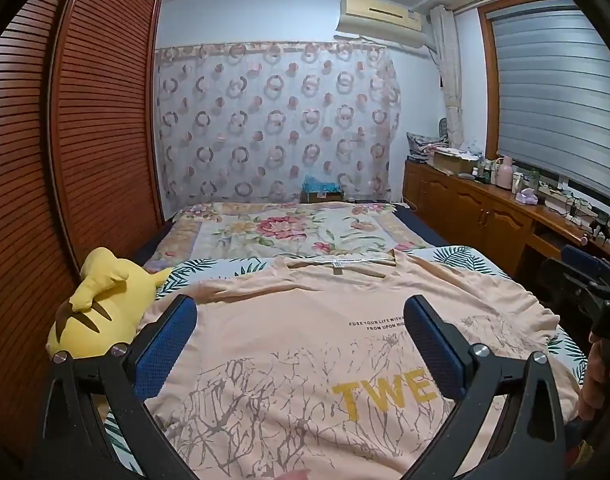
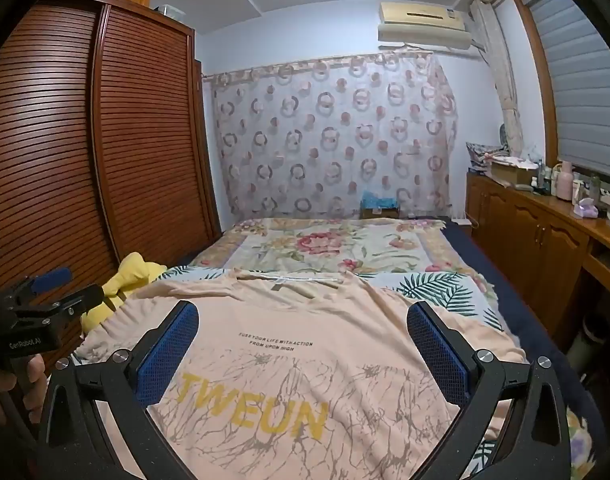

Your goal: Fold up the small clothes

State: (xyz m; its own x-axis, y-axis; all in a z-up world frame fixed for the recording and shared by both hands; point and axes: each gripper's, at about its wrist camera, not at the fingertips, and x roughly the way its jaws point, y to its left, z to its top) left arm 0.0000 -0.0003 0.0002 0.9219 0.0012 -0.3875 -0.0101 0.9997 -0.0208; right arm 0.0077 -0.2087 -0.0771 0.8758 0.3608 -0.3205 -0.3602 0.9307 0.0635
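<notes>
The peach cotton T-shirt with a yellow printed word and grey branch pattern (image 2: 305, 364) lies spread flat, front up, on the bed (image 2: 445, 292), collar toward the far end. A yellow plush toy (image 1: 105, 304) rests just beside its left sleeve. The left hand-held gripper (image 1: 301, 344) and the right hand-held gripper (image 2: 303, 352) both hover above the shirt, jaws fully released, nothing between them. The fabric appears light, thin and limp; expect it to drape, wrinkle and slide on the leaf-print sheet (image 2: 437, 284). Recommended grasp points: the shoulder seam and the hem edge on one side, pinching a single fold of cloth.
</notes>
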